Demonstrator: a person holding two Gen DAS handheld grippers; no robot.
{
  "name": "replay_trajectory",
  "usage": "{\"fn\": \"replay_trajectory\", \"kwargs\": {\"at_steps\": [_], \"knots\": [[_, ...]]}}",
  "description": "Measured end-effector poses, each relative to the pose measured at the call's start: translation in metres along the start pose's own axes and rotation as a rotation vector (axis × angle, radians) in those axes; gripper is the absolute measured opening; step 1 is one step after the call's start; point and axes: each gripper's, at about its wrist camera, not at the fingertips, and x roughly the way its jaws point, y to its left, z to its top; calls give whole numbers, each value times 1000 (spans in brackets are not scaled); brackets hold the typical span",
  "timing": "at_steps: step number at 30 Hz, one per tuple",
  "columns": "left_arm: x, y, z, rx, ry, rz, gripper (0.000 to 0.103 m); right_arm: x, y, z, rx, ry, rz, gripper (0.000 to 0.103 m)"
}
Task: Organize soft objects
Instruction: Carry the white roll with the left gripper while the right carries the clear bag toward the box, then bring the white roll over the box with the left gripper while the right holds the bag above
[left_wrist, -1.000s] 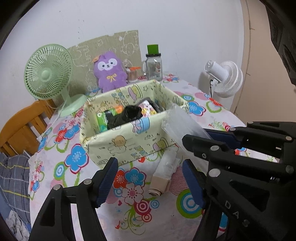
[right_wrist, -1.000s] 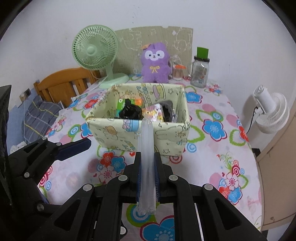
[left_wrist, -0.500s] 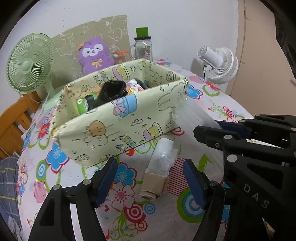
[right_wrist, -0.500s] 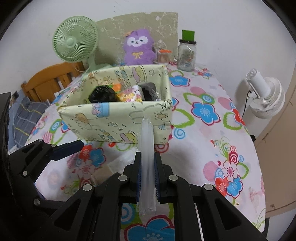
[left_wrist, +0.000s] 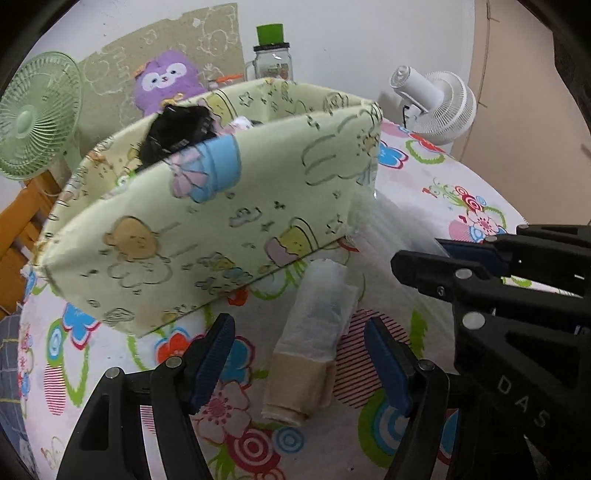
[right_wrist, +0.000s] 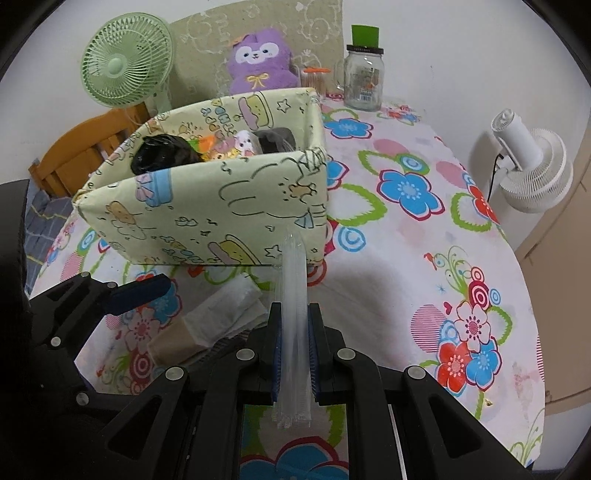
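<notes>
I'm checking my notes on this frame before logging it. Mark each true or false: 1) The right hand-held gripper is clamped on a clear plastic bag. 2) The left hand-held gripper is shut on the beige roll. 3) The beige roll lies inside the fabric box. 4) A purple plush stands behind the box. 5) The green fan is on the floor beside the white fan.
1) True: the right hand-held gripper pinches the clear plastic bag.
2) False: the left hand-held gripper is open, straddling the beige roll.
3) False: it lies on the table, before the fabric box.
4) True: purple plush.
5) False: the green fan stands on the table, far from the white fan.
</notes>
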Motion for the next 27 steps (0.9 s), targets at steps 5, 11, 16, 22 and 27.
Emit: {"fn": "replay_trajectory", "kwargs": {"at_steps": [5,11,16,22,27], "knots": [[11,-1,-3,-1,19,-36,67,7,-4,0,7,18,-6,14],[10,-2,-2,-5,17,-78,36,11,-2,1,3,25,1,15],[6,-3,-2,-6,17,-82,23,10,-2,0,6,23,1,15],[-3,-4,-4,-2,-2,-69,22,5,3,-1,-3,15,11,15],[-16,-6,-2,-5,-28,-54,22,-5,9,-1,-19,-7,24,15]]}}
